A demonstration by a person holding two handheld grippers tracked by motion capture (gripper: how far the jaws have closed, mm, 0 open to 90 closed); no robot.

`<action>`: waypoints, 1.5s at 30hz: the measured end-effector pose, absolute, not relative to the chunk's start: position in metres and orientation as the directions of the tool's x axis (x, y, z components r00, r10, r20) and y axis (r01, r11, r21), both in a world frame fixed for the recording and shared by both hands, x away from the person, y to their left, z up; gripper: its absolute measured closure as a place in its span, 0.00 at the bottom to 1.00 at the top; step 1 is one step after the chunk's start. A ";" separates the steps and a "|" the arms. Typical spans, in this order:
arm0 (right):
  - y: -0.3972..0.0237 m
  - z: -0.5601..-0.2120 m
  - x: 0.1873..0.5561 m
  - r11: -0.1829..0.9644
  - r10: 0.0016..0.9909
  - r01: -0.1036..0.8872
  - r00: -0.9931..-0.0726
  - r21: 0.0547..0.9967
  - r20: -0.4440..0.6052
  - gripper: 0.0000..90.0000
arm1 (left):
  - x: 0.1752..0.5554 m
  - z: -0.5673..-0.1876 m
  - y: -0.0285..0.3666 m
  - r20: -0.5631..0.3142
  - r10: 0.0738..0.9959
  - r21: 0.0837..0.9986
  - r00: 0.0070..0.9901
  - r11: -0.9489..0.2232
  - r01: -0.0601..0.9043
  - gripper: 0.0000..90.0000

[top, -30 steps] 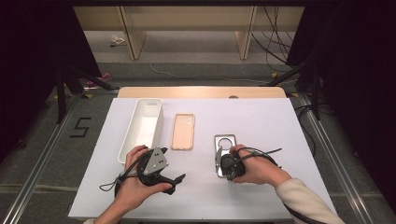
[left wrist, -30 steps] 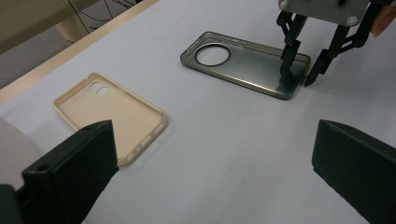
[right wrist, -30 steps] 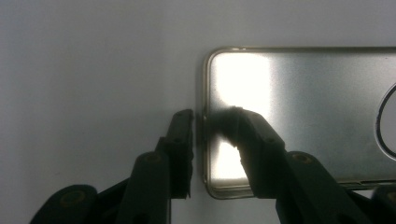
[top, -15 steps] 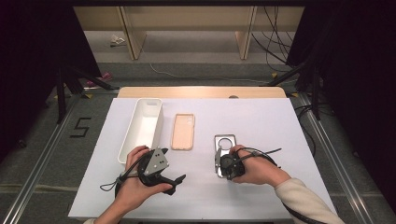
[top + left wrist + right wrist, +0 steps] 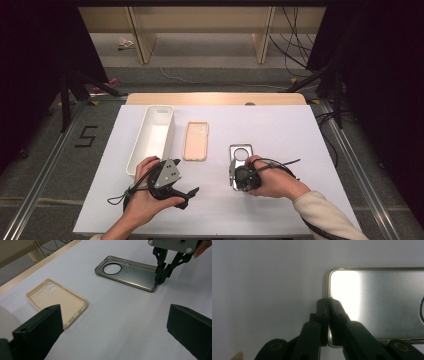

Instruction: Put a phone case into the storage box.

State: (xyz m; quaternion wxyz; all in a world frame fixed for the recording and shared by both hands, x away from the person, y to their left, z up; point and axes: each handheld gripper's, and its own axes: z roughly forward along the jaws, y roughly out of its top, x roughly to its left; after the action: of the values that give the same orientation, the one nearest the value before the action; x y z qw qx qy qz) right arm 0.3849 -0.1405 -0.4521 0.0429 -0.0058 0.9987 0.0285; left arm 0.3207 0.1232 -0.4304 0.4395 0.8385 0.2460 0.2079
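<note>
Nearest to the person, the left gripper (image 5: 186,192) rests low over the white table (image 5: 280,125), its two jaws spread wide and holding nothing. It points toward the right, at the two phone cases.

A little farther and to the right, the right gripper (image 5: 233,179) is clenched on the near left corner of the grey metallic phone case (image 5: 130,272). In the right gripper view the two jaws are pressed together with the thin raised rim of the case between them. The case lies flat on the table with its open side up, and its round camera hole is at the far end.

I think the step in hand is to lift or drag this case by its rim. To do it well, the grip should stay firm, because the rim is thin and looks smooth and shiny, so it may slip out. A slow lift, with the corner rising first, seems safer than a quick pull. The free gripper could support the other end if the case swings.

Farther left lies the beige phone case (image 5: 195,140), matte and probably soft like silicone, with rounded corners and small camera holes. Beside it, more to the left, stands a long white tray (image 5: 137,150) with upright walls, seemingly plastic, and it looks empty.
</note>
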 end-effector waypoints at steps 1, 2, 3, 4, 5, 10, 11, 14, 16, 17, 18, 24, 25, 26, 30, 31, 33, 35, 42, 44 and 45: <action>-0.140 -0.452 0.385 0.998 -0.010 -0.015 -0.996 0.056 -0.088 0.97 | 0.321 -0.430 0.123 0.132 0.595 0.839 0.793 -0.493 0.230 0.00; -0.140 -0.452 0.385 0.998 -0.014 -0.019 -0.996 0.055 -0.090 0.97 | 0.321 -0.430 0.123 0.132 0.595 0.840 0.792 -0.492 0.230 0.00; -0.140 -0.452 0.384 0.998 -0.015 -0.020 -0.996 0.055 -0.092 0.98 | 0.321 -0.430 0.123 0.132 0.595 0.840 0.792 -0.492 0.230 0.00; -0.140 -0.452 0.384 0.998 -0.012 -0.017 -0.996 0.054 -0.092 0.98 | 0.321 -0.430 0.123 0.132 0.595 0.840 0.793 -0.492 0.230 0.00; -0.140 -0.452 0.384 0.998 -0.012 -0.017 -0.996 0.054 -0.092 0.98 | 0.321 -0.430 0.123 0.132 0.596 0.840 0.792 -0.492 0.230 0.00; -0.140 -0.452 0.384 0.998 -0.017 -0.022 -0.995 0.057 -0.094 0.98 | 0.321 -0.430 0.123 0.133 0.596 0.839 0.792 -0.493 0.230 0.00; -0.140 -0.452 0.384 0.998 -0.018 -0.023 -0.996 0.055 -0.092 0.98 | 0.321 -0.430 0.123 0.133 0.596 0.840 0.792 -0.492 0.230 0.00; -0.140 -0.452 0.384 0.998 -0.016 -0.021 -0.996 0.052 -0.092 0.99 | 0.321 -0.431 0.124 0.130 0.597 0.841 0.792 -0.490 0.231 0.00; -0.141 -0.452 0.384 0.998 -0.021 -0.027 -0.995 0.059 -0.097 0.99 | 0.321 -0.431 0.124 0.126 0.601 0.841 0.789 -0.486 0.236 0.00; -0.141 -0.452 0.384 0.998 -0.022 -0.028 -0.995 0.059 -0.097 0.99 | 0.322 -0.431 0.124 0.126 0.601 0.841 0.789 -0.486 0.236 0.00; -0.141 -0.452 0.383 0.998 -0.016 -0.022 -0.995 0.064 -0.095 0.99 | 0.322 -0.431 0.124 0.125 0.601 0.841 0.789 -0.486 0.236 0.00; -0.143 -0.450 0.384 0.996 -0.001 -0.011 -0.995 0.093 -0.098 0.99 | 0.323 -0.432 0.126 0.126 0.605 0.841 0.786 -0.485 0.239 0.00; -0.144 -0.449 0.384 0.995 0.011 0.002 -0.996 0.098 -0.093 0.99 | 0.323 -0.432 0.126 0.126 0.606 0.841 0.785 -0.485 0.239 0.00; -0.145 -0.448 0.385 0.994 0.007 -0.004 -0.995 0.110 -0.096 0.99 | 0.323 -0.432 0.126 0.126 0.608 0.842 0.784 -0.484 0.240 0.00; -0.148 -0.444 0.385 0.989 0.030 0.017 -0.995 0.144 -0.094 0.99 | 0.324 -0.432 0.128 0.126 0.612 0.843 0.781 -0.480 0.241 0.00; -0.149 -0.443 0.385 0.987 0.034 0.018 -0.995 0.158 -0.097 0.99 | 0.325 -0.433 0.128 0.127 0.613 0.844 0.780 -0.479 0.239 0.00; -0.151 -0.440 0.386 0.985 0.040 0.022 -0.994 0.172 -0.102 0.99 | 0.326 -0.434 0.128 0.132 0.611 0.842 0.781 -0.484 0.237 0.00; -0.152 -0.439 0.386 0.981 0.049 0.028 -0.993 0.194 -0.105 0.99 | 0.327 -0.434 0.130 0.130 0.612 0.843 0.780 -0.482 0.237 0.00; -0.159 -0.433 0.387 0.961 0.085 0.051 -0.990 0.272 -0.115 0.99 | 0.328 -0.434 0.131 0.131 0.619 0.845 0.774 -0.478 0.240 0.00; -0.162 -0.431 0.387 0.952 0.096 0.059 -0.989 0.299 -0.112 0.99 | 0.328 -0.434 0.131 0.131 0.619 0.845 0.774 -0.478 0.239 0.00; -0.164 -0.430 0.386 0.949 0.110 0.072 -0.988 0.308 -0.108 0.99 | 0.328 -0.434 0.131 0.131 0.620 0.845 0.774 -0.478 0.240 0.01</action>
State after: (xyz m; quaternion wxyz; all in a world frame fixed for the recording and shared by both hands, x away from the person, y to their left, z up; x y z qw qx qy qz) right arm 0.3858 -0.1636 -0.4297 0.0621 0.0463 0.9851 0.1535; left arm 0.3281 0.1309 -0.4343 0.4410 0.8321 0.2583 0.2153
